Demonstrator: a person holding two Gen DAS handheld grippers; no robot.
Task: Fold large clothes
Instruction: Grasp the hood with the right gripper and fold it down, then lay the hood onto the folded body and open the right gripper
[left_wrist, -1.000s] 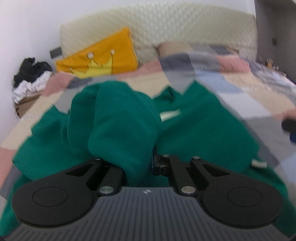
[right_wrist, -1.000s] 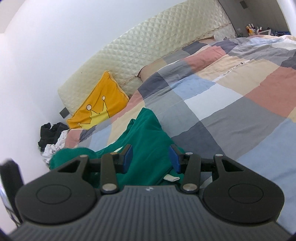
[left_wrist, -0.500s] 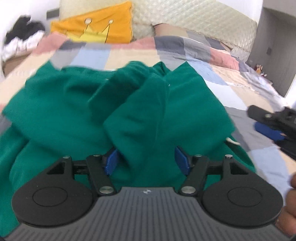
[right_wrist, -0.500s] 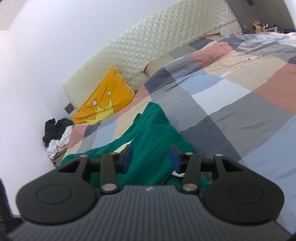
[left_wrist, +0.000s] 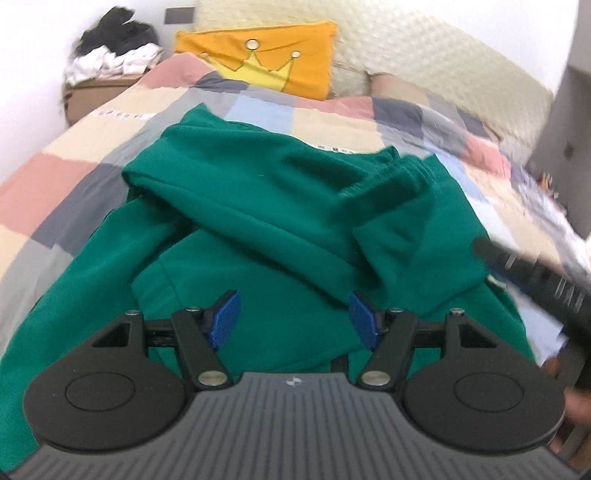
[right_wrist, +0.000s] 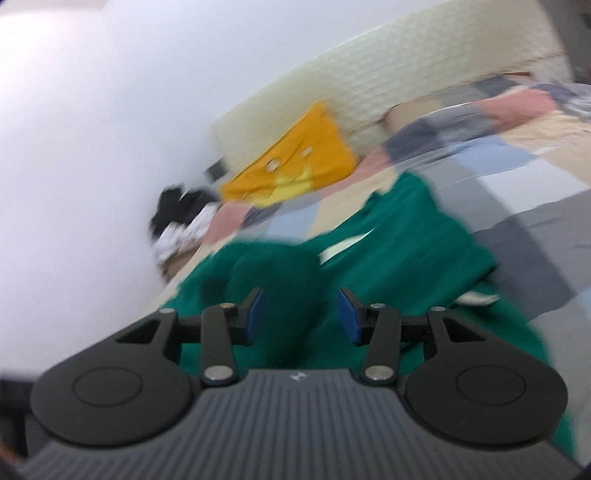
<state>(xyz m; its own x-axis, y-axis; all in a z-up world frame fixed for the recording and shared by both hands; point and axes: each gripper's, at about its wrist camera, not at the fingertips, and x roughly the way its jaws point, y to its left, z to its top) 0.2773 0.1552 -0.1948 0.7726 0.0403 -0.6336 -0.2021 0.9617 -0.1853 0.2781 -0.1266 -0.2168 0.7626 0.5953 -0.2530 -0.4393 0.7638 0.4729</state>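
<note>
A large green sweatshirt (left_wrist: 266, 221) lies on the patchwork bed cover (left_wrist: 55, 177), with a sleeve folded diagonally across its body. My left gripper (left_wrist: 293, 319) is open and empty, just above the garment's near part. The right gripper's black body (left_wrist: 535, 280) shows at the right edge of the left wrist view. In the blurred right wrist view the sweatshirt (right_wrist: 406, 251) lies ahead and my right gripper (right_wrist: 299, 315) is open, with green cloth behind the gap between its blue pads; nothing is clamped.
A yellow crown pillow (left_wrist: 273, 62) leans on the cream quilted headboard (left_wrist: 443, 66). A pile of black and white clothes (left_wrist: 110, 48) sits on a bedside stand at far left. White wall at left, dark furniture (left_wrist: 569, 147) at right.
My left gripper opened and let go of the green sleeve, which now lies folded across the body. The left gripper pulled back. The right gripper swung left toward the garment, still open.
</note>
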